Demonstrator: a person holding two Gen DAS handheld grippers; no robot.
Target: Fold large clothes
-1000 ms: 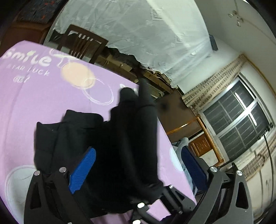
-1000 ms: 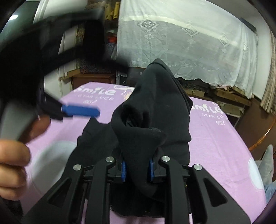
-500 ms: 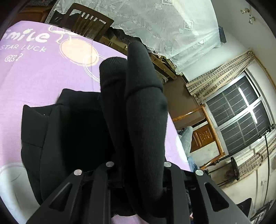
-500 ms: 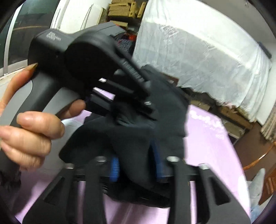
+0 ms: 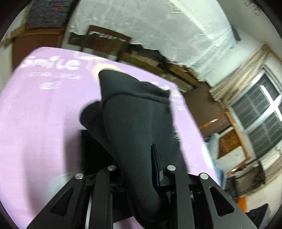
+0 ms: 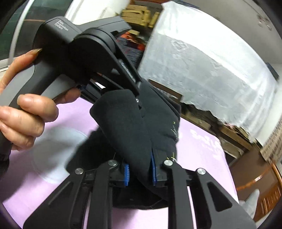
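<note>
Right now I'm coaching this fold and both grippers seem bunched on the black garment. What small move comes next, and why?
Probably draw the two grippers apart to stretch the cloth flat. The left gripper and the right gripper each have black garment between their pads, the left's jaws easing open, the right's closing. They sit close together above the purple sheet, so the cloth hangs bunched.

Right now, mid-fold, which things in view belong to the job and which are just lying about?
Part of the job:
- black garment
- left gripper, its fingers opening a little, cloth between them
- right gripper, its fingers closing on the cloth
- purple sheet under the garment

Just lying about:
- wooden chair
- white lace cover
- window
- stacked cardboard
</note>
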